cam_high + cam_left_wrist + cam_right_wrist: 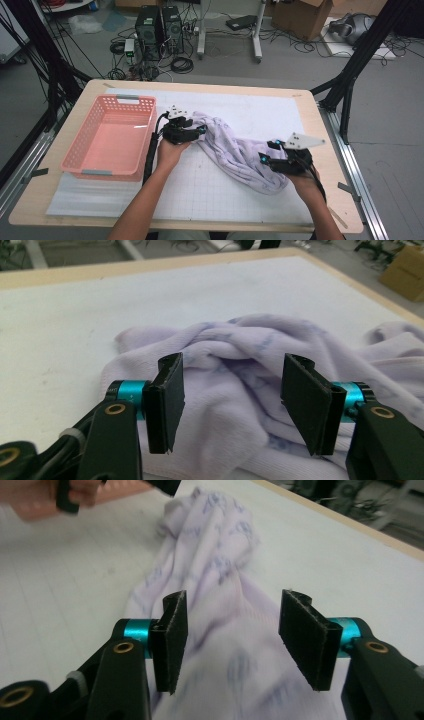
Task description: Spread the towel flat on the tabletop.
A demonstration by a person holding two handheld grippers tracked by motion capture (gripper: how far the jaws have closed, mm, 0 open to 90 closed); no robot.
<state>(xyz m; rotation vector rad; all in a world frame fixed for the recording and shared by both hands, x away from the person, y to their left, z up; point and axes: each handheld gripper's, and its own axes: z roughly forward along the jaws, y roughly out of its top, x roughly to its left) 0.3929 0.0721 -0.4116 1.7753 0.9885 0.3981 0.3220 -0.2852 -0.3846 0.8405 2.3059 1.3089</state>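
Both my tongs gape wide: left gripper [227, 405] and right gripper [232, 642] each straddle the lilac cloth [235, 150]. Closing shallow, I'd pinch 1 layer and it could slip.

- The lilac garment [235, 150] is soft knitted cloth, matt, with a fine ribbed weave and faint darker print.
- The basket [111, 136] is pink plastic, slightly glossy, with perforated walls.
- The table [320, 145] has a pale wooden edge, smooth and matt.
- The mat [260, 107] is white, paper-like and matt, printed with a fine grid.
- The left gripper [230, 390] has matt black, rough-faced pads, glossy black plastic arms, and shiny teal metal collars.
- The right gripper [231, 630] looks the same.
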